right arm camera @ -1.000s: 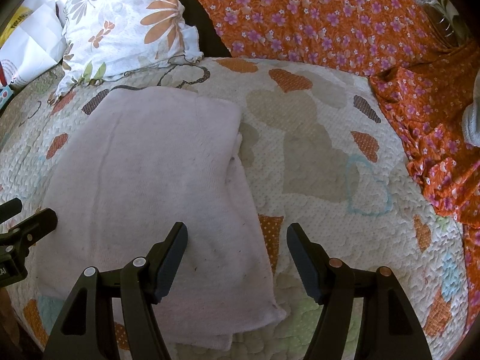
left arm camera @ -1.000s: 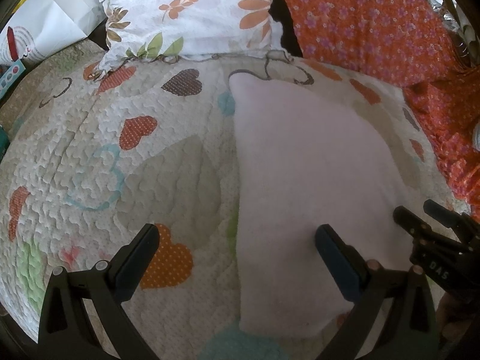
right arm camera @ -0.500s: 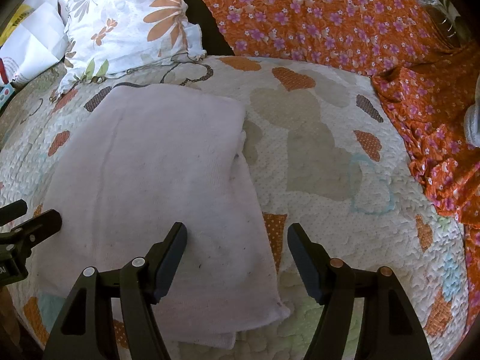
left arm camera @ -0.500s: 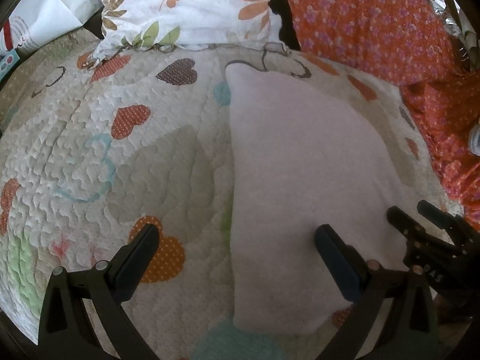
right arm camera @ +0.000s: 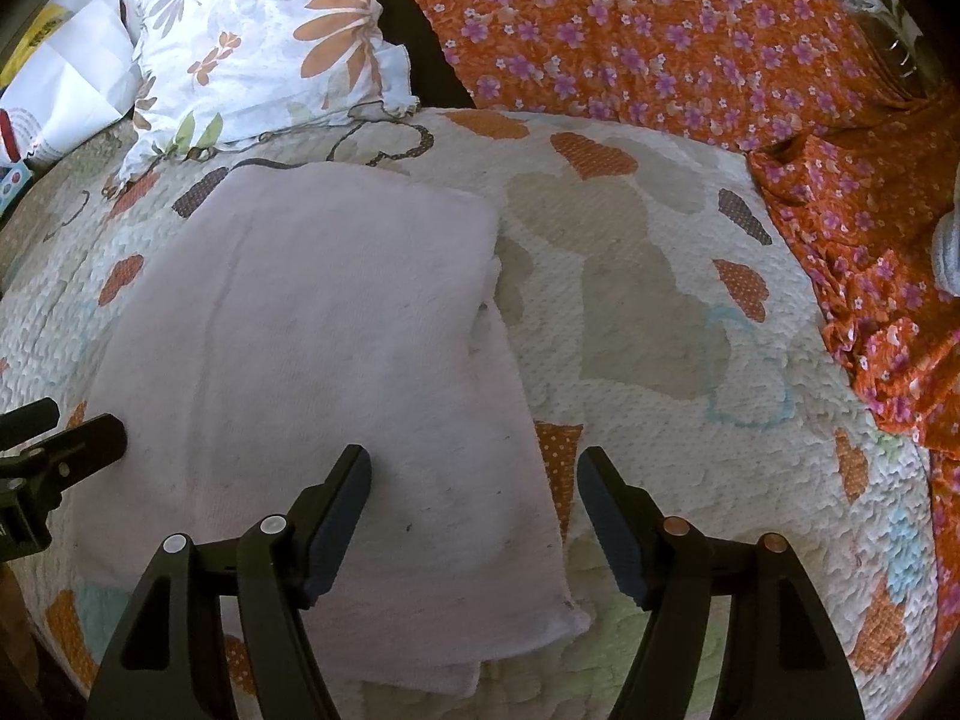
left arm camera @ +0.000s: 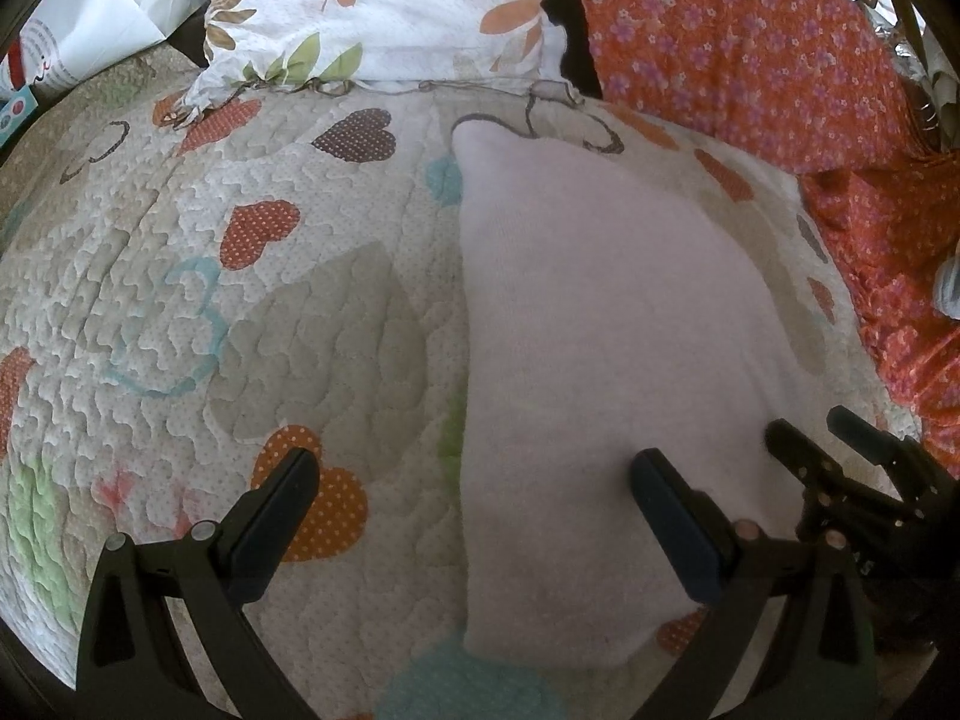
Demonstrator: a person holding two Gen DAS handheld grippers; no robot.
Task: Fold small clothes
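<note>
A pale pink folded cloth point(left arm camera: 600, 360) lies flat on the heart-patterned quilt point(left arm camera: 240, 300); it also shows in the right wrist view point(right arm camera: 336, 360), with a lower layer sticking out at its near edge. My left gripper point(left arm camera: 474, 492) is open and empty, straddling the cloth's left edge near its near end. My right gripper point(right arm camera: 474, 492) is open and empty over the cloth's right edge. Each gripper shows in the other's view: the right point(left arm camera: 840, 450), the left point(right arm camera: 54, 438).
A white floral pillow point(left arm camera: 384, 6) lies at the far edge of the quilt. An orange flowered fabric point(right arm camera: 690, 42) covers the far right and drapes down the right side. A white bag point(left arm camera: 78, 30) lies at the far left.
Both views have shifted slightly forward and down toward the cloth. The cloth itself has not moved and both grippers stay open.
</note>
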